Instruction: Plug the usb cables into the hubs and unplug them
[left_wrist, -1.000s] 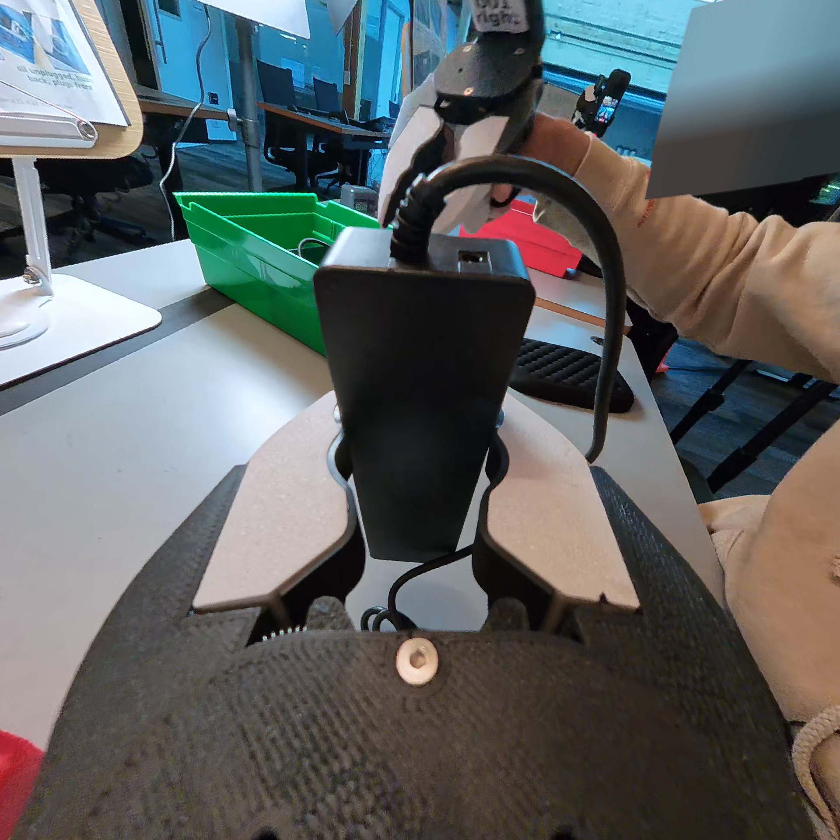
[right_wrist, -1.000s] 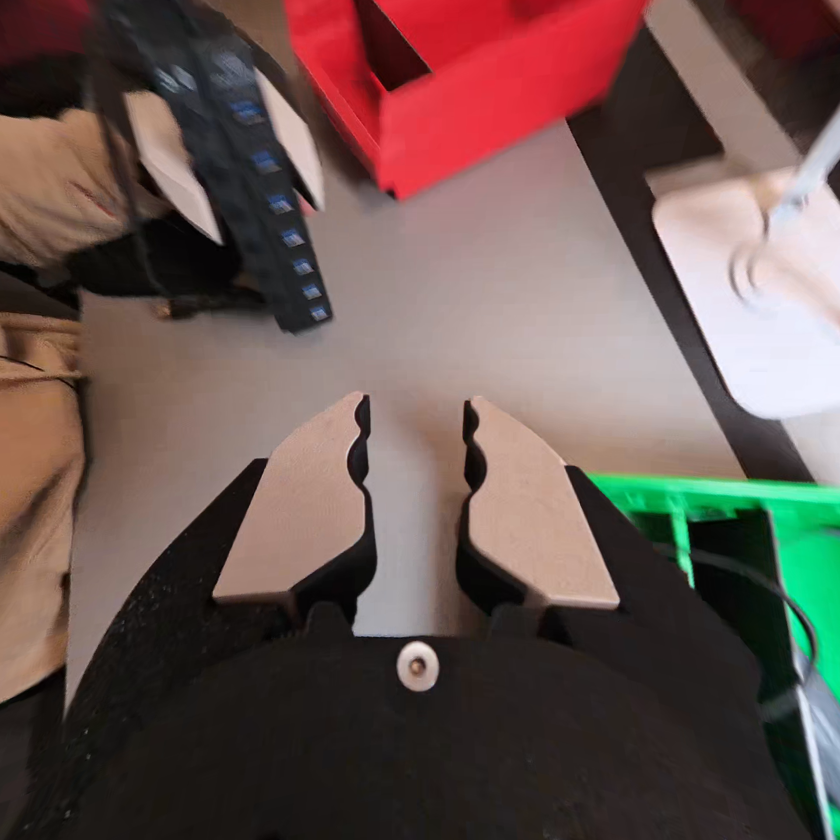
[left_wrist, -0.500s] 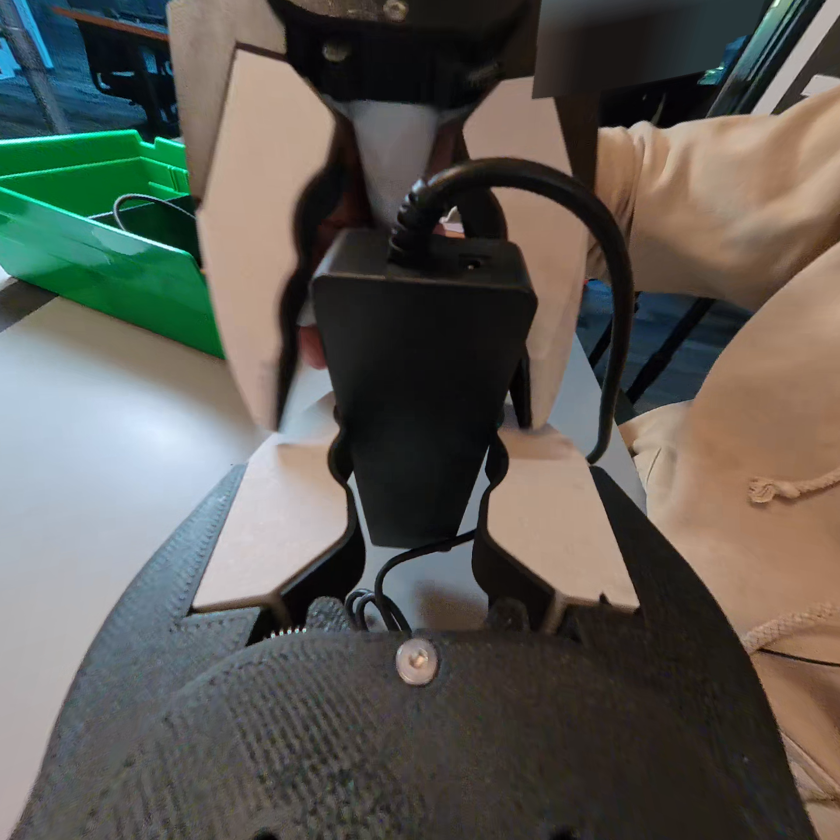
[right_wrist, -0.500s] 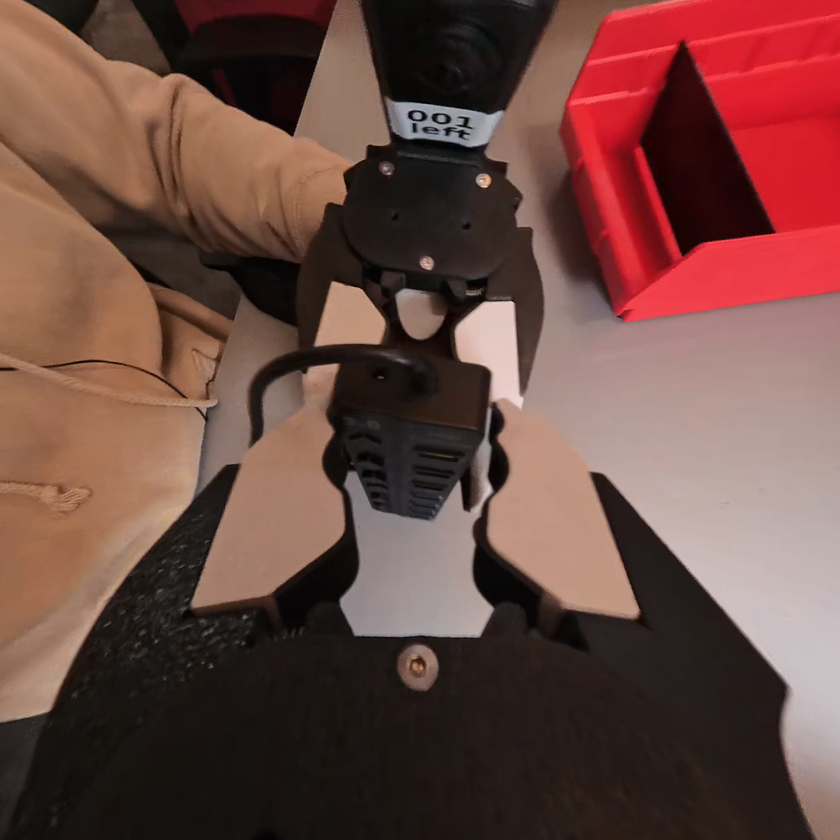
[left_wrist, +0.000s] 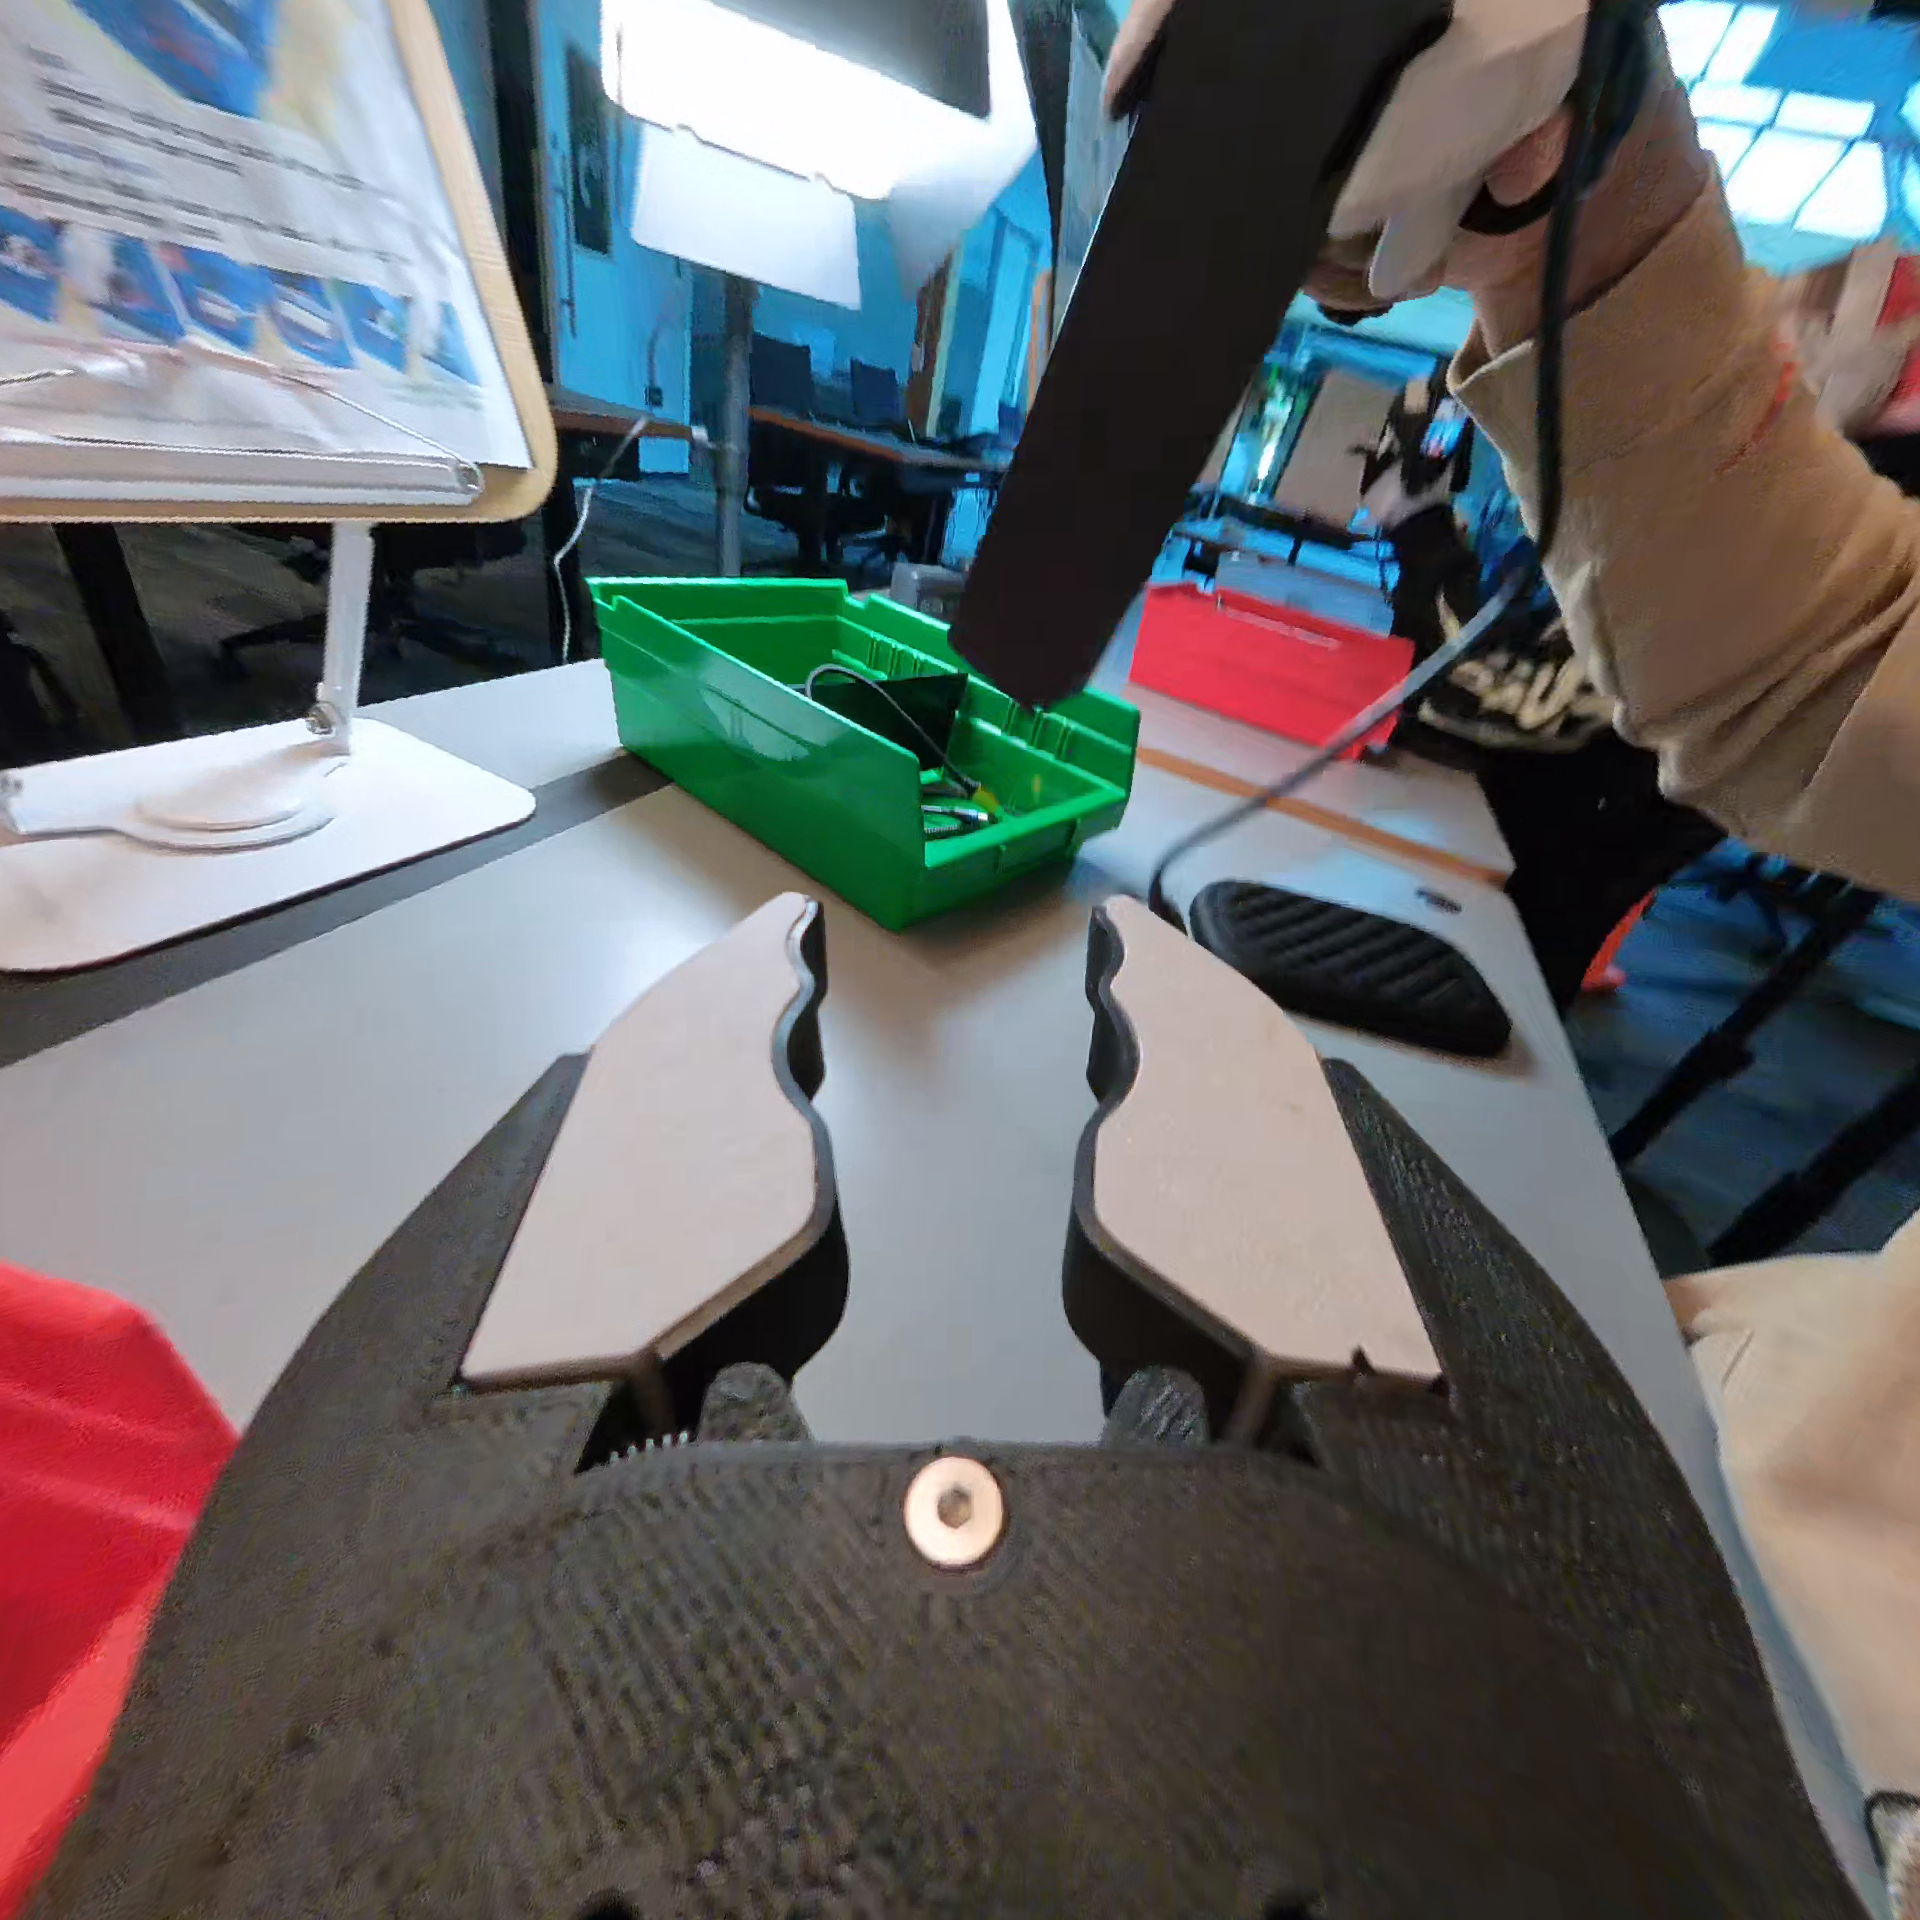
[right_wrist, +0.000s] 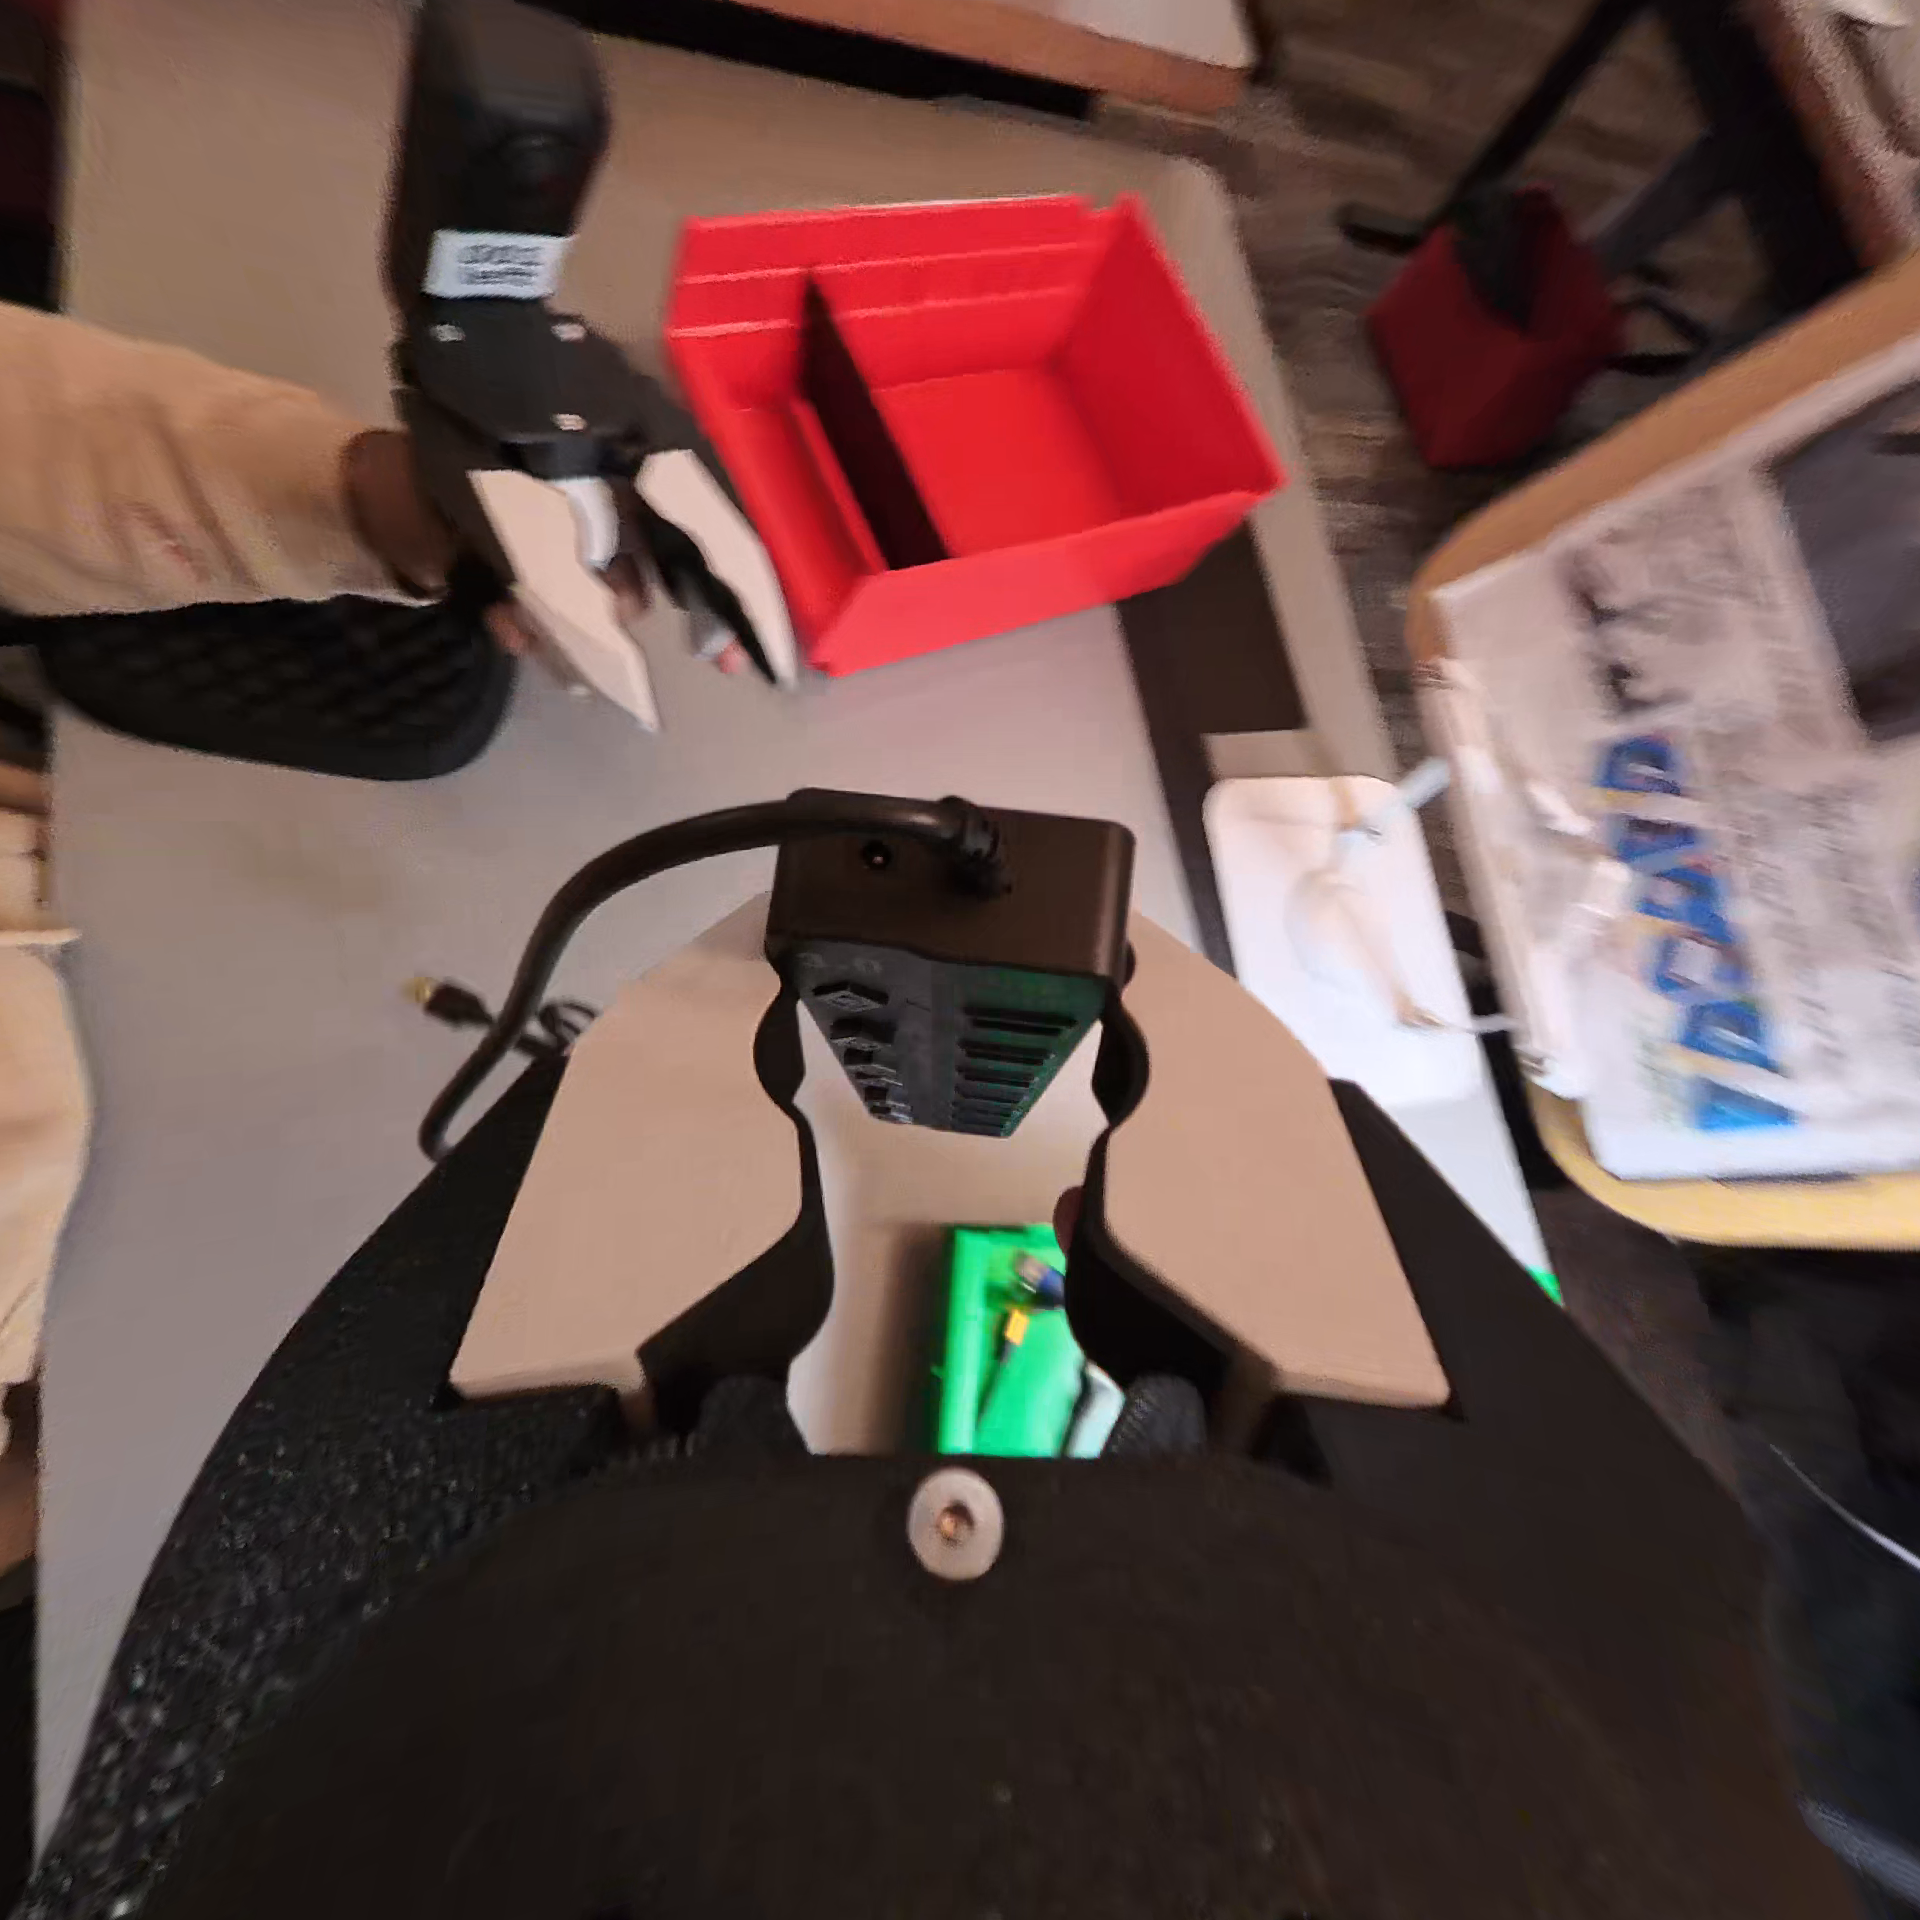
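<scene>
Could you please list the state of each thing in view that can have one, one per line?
left gripper: open, empty.
right gripper: shut on the USB hub.
USB hub: held in the air, nothing plugged into the ports that show.
hub's cable: attached, hanging loose, plug lying on the table.
red bin: empty.
green bin: holds cables.

Grey table (left_wrist: 312, 1039), dark desks and office chairs (left_wrist: 831, 384) behind, bright ceiling panels (left_wrist: 790, 125) overhead.
</scene>
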